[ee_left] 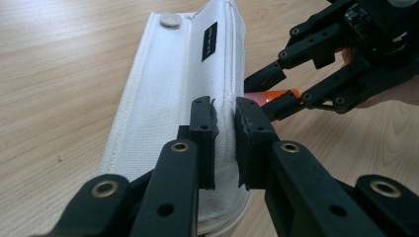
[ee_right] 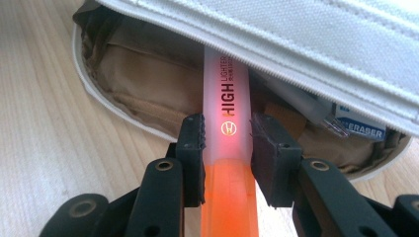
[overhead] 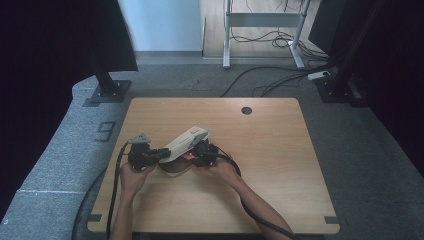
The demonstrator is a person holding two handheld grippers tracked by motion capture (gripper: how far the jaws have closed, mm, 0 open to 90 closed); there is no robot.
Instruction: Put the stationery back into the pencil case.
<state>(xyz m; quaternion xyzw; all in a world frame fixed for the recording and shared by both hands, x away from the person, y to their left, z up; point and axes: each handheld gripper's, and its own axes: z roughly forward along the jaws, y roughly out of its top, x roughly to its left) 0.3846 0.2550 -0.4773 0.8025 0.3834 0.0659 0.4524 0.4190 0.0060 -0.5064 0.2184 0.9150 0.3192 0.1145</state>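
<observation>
high view: one white pencil case (overhead: 184,142) on one wooden table (overhead: 270,150), between left gripper (overhead: 159,155) and right gripper (overhead: 196,156) | left gripper view: jaws clenched on one edge seam of the case | right gripper view: jaws grasping one orange highlighter (ee_right: 227,148), tip inside the open case ahead; one eraser (ee_right: 363,129) beside it

The mouth of the white pencil case (ee_right: 306,44) is tight for me: its raised flap (ee_left: 183,94) hangs low over the opening, and an eraser (ee_right: 363,129) fills the right end. My highlighter (ee_right: 228,148) takes the middle gap. To the left the tan lining (ee_right: 133,74) lies free. The wooden table (overhead: 280,150) around us is bare.
</observation>
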